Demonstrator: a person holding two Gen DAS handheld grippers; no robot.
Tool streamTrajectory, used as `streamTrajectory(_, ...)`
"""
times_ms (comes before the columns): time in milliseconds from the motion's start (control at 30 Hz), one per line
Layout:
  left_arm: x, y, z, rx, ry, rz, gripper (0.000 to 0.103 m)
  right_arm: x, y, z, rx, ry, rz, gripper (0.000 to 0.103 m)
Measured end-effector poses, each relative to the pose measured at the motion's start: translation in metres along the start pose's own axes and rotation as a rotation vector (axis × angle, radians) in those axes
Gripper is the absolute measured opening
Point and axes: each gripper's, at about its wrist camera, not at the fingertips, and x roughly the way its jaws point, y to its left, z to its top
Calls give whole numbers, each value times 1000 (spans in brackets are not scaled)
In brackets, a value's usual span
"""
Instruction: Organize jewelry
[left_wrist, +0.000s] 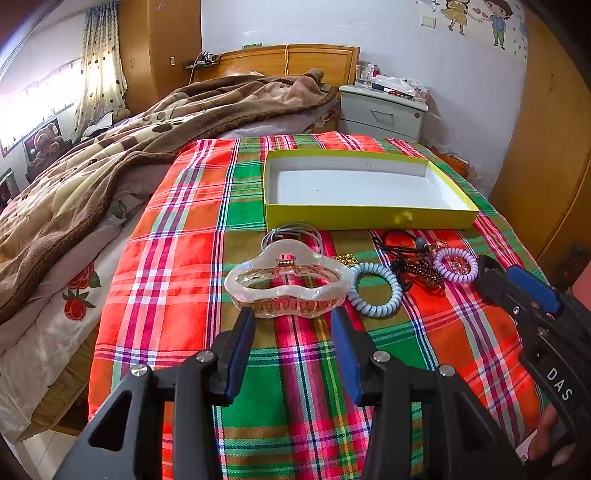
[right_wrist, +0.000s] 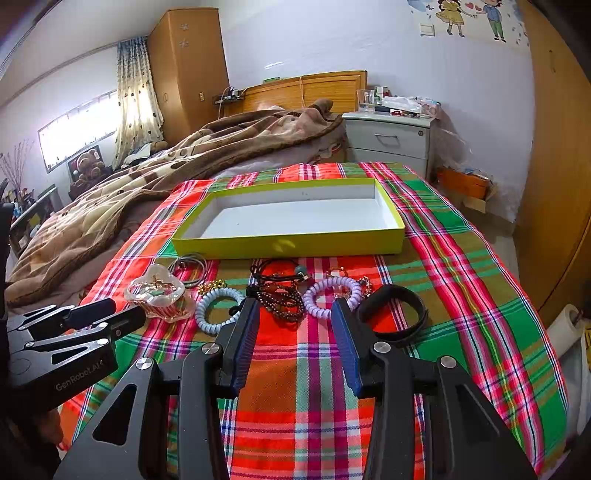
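Note:
On the plaid cloth (left_wrist: 192, 266) lies a row of jewelry in front of an empty yellow-green box (left_wrist: 369, 218) (right_wrist: 288, 245). A clear hair claw (left_wrist: 288, 284) (right_wrist: 157, 293) sits just ahead of my left gripper (left_wrist: 291, 321), which is open with nothing between its fingers. To its right lie a pale blue coil tie (left_wrist: 375, 290) (right_wrist: 218, 308), brown bead bracelets (right_wrist: 282, 295), a lilac coil tie (left_wrist: 456, 264) (right_wrist: 332, 297) and a black band (right_wrist: 397, 312). My right gripper (right_wrist: 295, 312) stands open just short of the beads and holds nothing.
A brown blanket (left_wrist: 110, 155) covers the bed to the left. A grey nightstand (left_wrist: 382, 114) with clutter stands behind the box, a wooden wardrobe door (right_wrist: 561, 184) at the right. Grey cord loops (right_wrist: 190, 267) and small gold beads (right_wrist: 212, 285) lie near the claw.

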Motion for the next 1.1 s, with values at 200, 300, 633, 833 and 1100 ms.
streamTrajectory(200, 0, 1, -1, -3, 2, -4, 44, 0, 0, 0, 0, 0, 2, 41)
streamTrajectory(300, 0, 0, -1, -3, 4, -6, 44, 0, 0, 0, 1, -1, 2, 41)
streamTrajectory(633, 0, 1, -1, -3, 6, -7, 44, 0, -2, 0, 3, 1, 2, 41)
streamTrajectory(833, 2, 1, -1, -3, 17, -17, 44, 1, -3, 0, 4, 3, -1, 41)
streamTrajectory(1100, 6, 6, 5, -23, 32, -69, 44, 1, -20, 5, 25, -3, -21, 41)
